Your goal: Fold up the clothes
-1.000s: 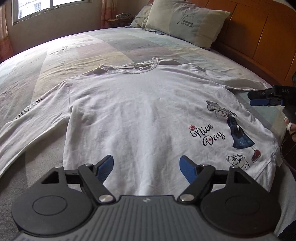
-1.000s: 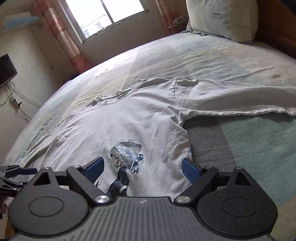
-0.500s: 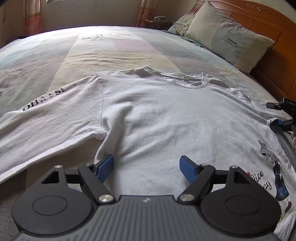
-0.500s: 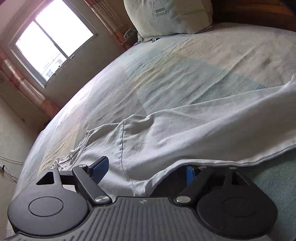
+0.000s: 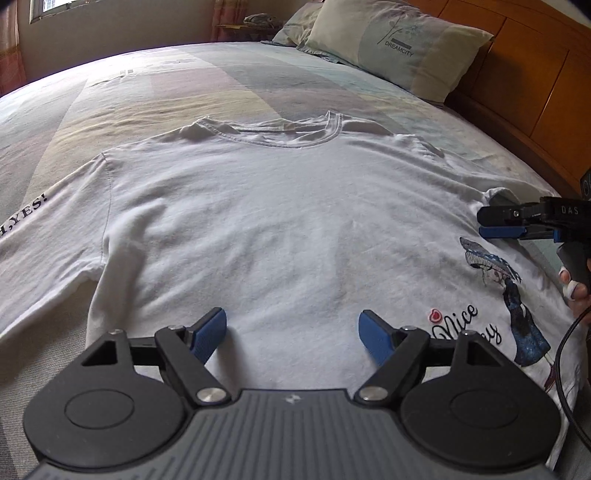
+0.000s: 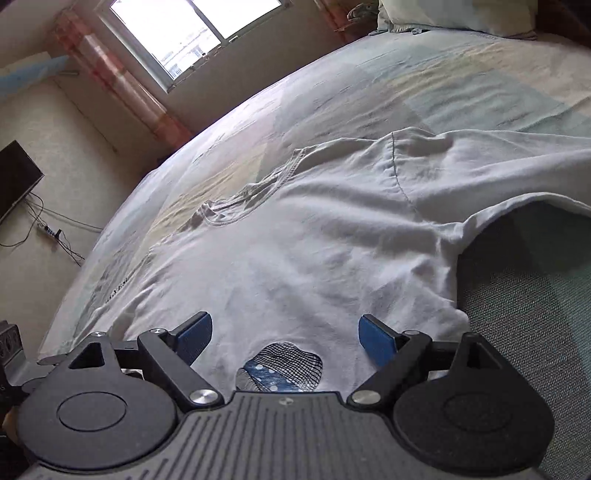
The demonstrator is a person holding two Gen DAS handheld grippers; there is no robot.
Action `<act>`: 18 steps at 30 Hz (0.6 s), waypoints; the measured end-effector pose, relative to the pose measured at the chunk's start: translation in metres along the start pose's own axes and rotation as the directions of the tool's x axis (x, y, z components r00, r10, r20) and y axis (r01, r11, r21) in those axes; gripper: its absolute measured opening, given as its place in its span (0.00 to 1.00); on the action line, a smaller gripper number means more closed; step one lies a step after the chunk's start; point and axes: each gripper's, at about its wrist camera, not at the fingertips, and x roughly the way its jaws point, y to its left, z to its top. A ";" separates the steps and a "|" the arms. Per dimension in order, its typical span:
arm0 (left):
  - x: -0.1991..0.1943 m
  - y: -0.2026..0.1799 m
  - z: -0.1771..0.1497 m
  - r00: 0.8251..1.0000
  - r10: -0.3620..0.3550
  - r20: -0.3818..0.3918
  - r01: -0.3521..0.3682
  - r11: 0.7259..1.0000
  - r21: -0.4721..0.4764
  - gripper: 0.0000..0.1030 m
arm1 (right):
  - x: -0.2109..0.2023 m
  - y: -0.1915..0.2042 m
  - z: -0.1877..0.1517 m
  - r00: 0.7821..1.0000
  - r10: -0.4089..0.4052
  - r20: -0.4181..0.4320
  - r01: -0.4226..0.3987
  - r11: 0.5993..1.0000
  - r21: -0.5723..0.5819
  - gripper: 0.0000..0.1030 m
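Observation:
A white T-shirt (image 5: 280, 229) lies flat and face up on the bed, its collar (image 5: 295, 142) at the far side. A cartoon print with "Nice Day" (image 5: 506, 295) marks its right side. My left gripper (image 5: 291, 328) hovers open over the shirt's lower middle, with nothing between its blue pads. My right gripper (image 5: 496, 223) reaches in from the right near the armpit, held by a hand (image 5: 576, 288). In the right wrist view it (image 6: 284, 332) stands open just above the T-shirt (image 6: 314, 240), by the print (image 6: 284, 365), gripping no cloth. The right sleeve (image 6: 498, 166) spreads away to the right.
The bedspread (image 5: 184, 85) is patterned in pale blocks. Pillows (image 5: 399, 48) lean on a wooden headboard (image 5: 517, 85) at the far right. A window (image 6: 199, 33), curtain (image 6: 122, 85) and wall-mounted screen (image 6: 14, 177) with cables lie beyond the bed's far side.
The left gripper has shifted over the shirt's hem, from the left armpit half a second ago to below the collar. The right gripper swung from the sleeve back over the print. Both stay open.

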 end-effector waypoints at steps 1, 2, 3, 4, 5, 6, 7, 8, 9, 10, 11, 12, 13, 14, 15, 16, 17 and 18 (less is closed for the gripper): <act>-0.007 0.003 -0.007 0.999 0.032 -0.004 -0.032 0.999 0.012 0.77 | -0.004 -0.006 0.000 1.000 -0.002 0.015 0.002 1.000 -0.027 0.79; -0.013 0.006 -0.014 0.998 0.065 -0.007 -0.065 0.998 0.025 0.77 | -0.008 -0.013 0.001 1.000 -0.003 0.030 0.005 0.999 -0.054 0.78; -0.020 0.009 -0.021 0.996 0.093 -0.012 -0.092 0.995 0.034 0.78 | -0.011 -0.018 0.003 0.999 -0.034 0.034 0.036 0.998 -0.056 0.70; -0.027 0.012 -0.025 0.994 0.108 -0.023 -0.107 0.994 0.036 0.78 | -0.019 -0.023 0.006 0.996 -0.083 0.037 0.085 0.995 -0.060 0.67; -0.034 0.014 -0.027 0.992 0.120 -0.031 -0.119 0.992 0.033 0.77 | -0.024 -0.020 0.007 0.994 -0.106 0.035 0.108 0.992 -0.059 0.67; -0.040 0.012 -0.026 0.992 0.122 -0.032 -0.122 0.992 0.019 0.77 | -0.028 -0.017 0.008 0.991 -0.129 0.034 0.131 0.990 -0.058 0.71; -0.046 0.009 -0.025 0.993 0.116 -0.025 -0.116 0.993 0.010 0.77 | -0.033 -0.014 0.009 0.988 -0.151 0.032 0.153 0.987 -0.057 0.82; -0.051 0.004 -0.024 0.997 0.082 0.004 -0.082 0.997 0.010 0.77 | -0.036 -0.001 0.001 0.990 -0.135 0.033 0.137 0.984 -0.112 0.85; -0.054 -0.001 -0.025 0.999 0.045 0.022 -0.046 0.999 0.013 0.79 | -0.039 0.013 -0.007 0.992 -0.118 0.032 0.122 0.979 -0.166 0.87; -0.054 -0.008 -0.028 1.000 0.015 0.019 -0.016 1.000 0.019 0.80 | -0.042 0.027 -0.015 0.994 -0.101 0.031 0.106 0.970 -0.220 0.88; -0.053 -0.014 -0.031 1.000 -0.015 0.015 0.014 1.000 0.023 0.81 | -0.045 0.040 -0.023 0.996 -0.085 0.029 0.090 0.958 -0.273 0.89; -0.052 -0.019 -0.034 0.999 -0.037 0.007 0.037 0.999 0.028 0.81 | -0.042 0.046 -0.034 0.995 -0.099 0.008 0.096 0.947 -0.306 0.89; -0.050 -0.021 -0.041 0.999 -0.034 -0.010 0.034 0.999 0.032 0.81 | -0.039 0.052 -0.044 0.993 -0.114 -0.013 0.103 0.935 -0.339 0.89; -0.053 -0.021 -0.051 1.000 -0.015 -0.010 0.015 0.999 0.036 0.80 | -0.037 0.049 -0.056 0.989 -0.145 -0.026 0.126 0.925 -0.359 0.89; -0.056 -0.021 -0.062 1.000 0.004 -0.011 -0.003 0.999 0.040 0.81 | -0.041 0.040 -0.066 0.983 -0.183 -0.019 0.164 0.919 -0.358 0.89; -0.059 -0.020 -0.071 1.000 0.020 -0.014 -0.020 0.999 0.044 0.82 | -0.044 0.031 -0.076 0.976 -0.219 -0.011 0.201 0.912 -0.356 0.89; -0.066 -0.020 -0.077 0.999 0.033 -0.023 -0.032 0.998 0.050 0.83 | -0.056 0.023 -0.085 0.974 -0.222 0.036 0.220 0.906 -0.362 0.89; -0.073 -0.019 -0.083 0.998 0.045 -0.032 -0.043 0.997 0.056 0.83 | -0.063 0.017 -0.089 0.969 -0.243 0.039 0.241 0.905 -0.351 0.90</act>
